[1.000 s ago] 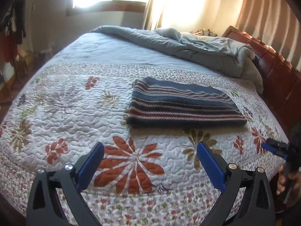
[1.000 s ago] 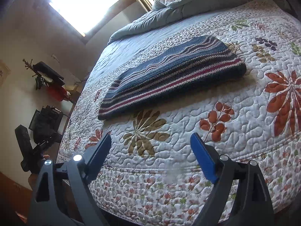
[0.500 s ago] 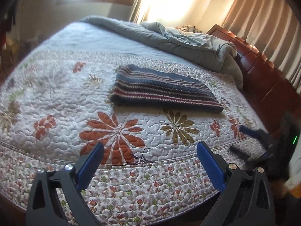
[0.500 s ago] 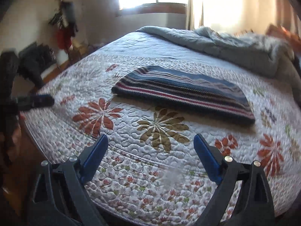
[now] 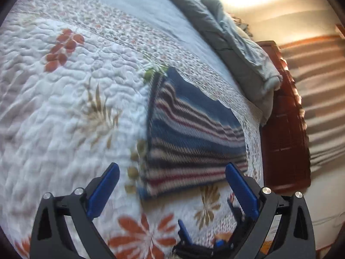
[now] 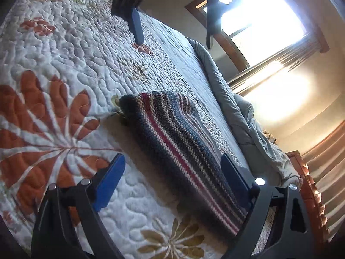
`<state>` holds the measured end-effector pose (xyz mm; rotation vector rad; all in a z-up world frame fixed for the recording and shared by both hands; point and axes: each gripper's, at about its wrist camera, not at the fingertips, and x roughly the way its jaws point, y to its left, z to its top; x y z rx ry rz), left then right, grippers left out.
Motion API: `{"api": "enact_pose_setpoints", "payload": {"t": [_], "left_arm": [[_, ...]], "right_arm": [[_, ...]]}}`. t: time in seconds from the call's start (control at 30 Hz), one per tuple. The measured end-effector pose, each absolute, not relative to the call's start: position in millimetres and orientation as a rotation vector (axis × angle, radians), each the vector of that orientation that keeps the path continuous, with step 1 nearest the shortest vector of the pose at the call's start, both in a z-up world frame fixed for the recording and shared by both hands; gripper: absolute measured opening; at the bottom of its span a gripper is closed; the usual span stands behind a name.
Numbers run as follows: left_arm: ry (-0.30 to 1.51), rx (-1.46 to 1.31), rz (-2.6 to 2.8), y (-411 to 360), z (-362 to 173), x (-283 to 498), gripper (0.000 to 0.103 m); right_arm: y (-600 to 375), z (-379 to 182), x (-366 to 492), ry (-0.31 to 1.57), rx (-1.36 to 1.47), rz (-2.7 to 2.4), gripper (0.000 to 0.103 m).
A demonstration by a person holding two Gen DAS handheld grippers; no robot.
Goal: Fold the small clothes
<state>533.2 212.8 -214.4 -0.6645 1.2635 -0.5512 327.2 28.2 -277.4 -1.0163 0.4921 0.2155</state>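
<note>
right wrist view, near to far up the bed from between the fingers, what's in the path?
right gripper, jaws closing with only the near end of the fabric between them → folded striped knit → floral quilt → rumpled grey duvet → window

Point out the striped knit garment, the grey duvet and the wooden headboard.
striped knit garment point(image 6: 176, 142): right wrist view, middle of its folded top face.
grey duvet point(image 5: 243, 49): left wrist view, on its bunched folds.
wooden headboard point(image 5: 284, 129): left wrist view, on its panelled face.
</note>
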Motion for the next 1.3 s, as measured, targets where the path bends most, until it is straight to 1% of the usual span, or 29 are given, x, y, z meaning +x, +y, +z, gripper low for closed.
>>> {"api": "enact_pose_setpoints", "payload": {"t": [0.03, 0.07, 0.1, 0.23, 0.37, 0.47, 0.53, 0.57, 0.63, 0.73, 0.77, 0.8, 0.87, 0.9, 0.93, 0.97, 1.07, 1.3], "left_arm": [[1.275, -0.686, -0.55, 211, -226, 550, 0.099], [1.286, -0.699, -0.551, 207, -235, 564, 0.099], [1.298, -0.699, -0.552, 201, -245, 579, 0.099], [1.375, -0.645, -0.578, 164, -276, 614, 0.099], [1.431, -0.572, -0.598, 132, -293, 635, 0.099], [1.436, -0.572, -0.611, 118, -296, 652, 0.099], [1.448, -0.57, -0.621, 111, -298, 660, 0.099], [1.454, -0.571, -0.626, 109, -299, 662, 0.099], [1.462, -0.564, -0.635, 107, -298, 663, 0.098], [1.465, -0.557, -0.648, 108, -298, 663, 0.097], [1.46, -0.559, -0.648, 109, -297, 663, 0.094], [1.46, -0.552, -0.641, 109, -296, 663, 0.089], [1.472, -0.5, -0.613, 109, -294, 663, 0.045], [1.479, -0.495, -0.602, 110, -294, 663, 0.041], [1.481, -0.501, -0.599, 114, -293, 662, 0.032], [1.477, -0.507, -0.598, 117, -291, 662, 0.029], [1.454, -0.506, -0.589, 120, -279, 660, 0.026], [1.422, -0.427, -0.564, 101, -236, 658, 0.023]], "right_arm": [[29, -281, 333, 0.499, -1.026, 0.212, 0.085], [30, -285, 341, 0.51, -1.038, 0.212, 0.08], [31, -290, 350, 0.522, -1.043, 0.211, 0.078], [33, -308, 370, 0.556, -1.048, 0.208, 0.074], [39, -319, 385, 0.54, -1.056, 0.224, 0.073], [37, -314, 405, 0.563, -0.998, 0.212, 0.072], [38, -316, 414, 0.564, -0.993, 0.225, 0.067], [38, -316, 419, 0.566, -0.989, 0.228, 0.062], [40, -317, 429, 0.57, -0.97, 0.235, 0.057], [43, -318, 439, 0.587, -0.931, 0.247, 0.044], [43, -317, 444, 0.592, -0.916, 0.253, 0.035], [45, -317, 444, 0.596, -0.905, 0.255, 0.031], [44, -315, 440, 0.605, -0.891, 0.26, 0.026], [43, -312, 439, 0.607, -0.88, 0.264, 0.025], [40, -307, 441, 0.611, -0.863, 0.269, 0.024], [41, -304, 437, 0.612, -0.857, 0.272, 0.023], [38, -293, 433, 0.605, -0.829, 0.281, 0.021], [26, -266, 425, 0.579, -0.753, 0.283, 0.019]]}}
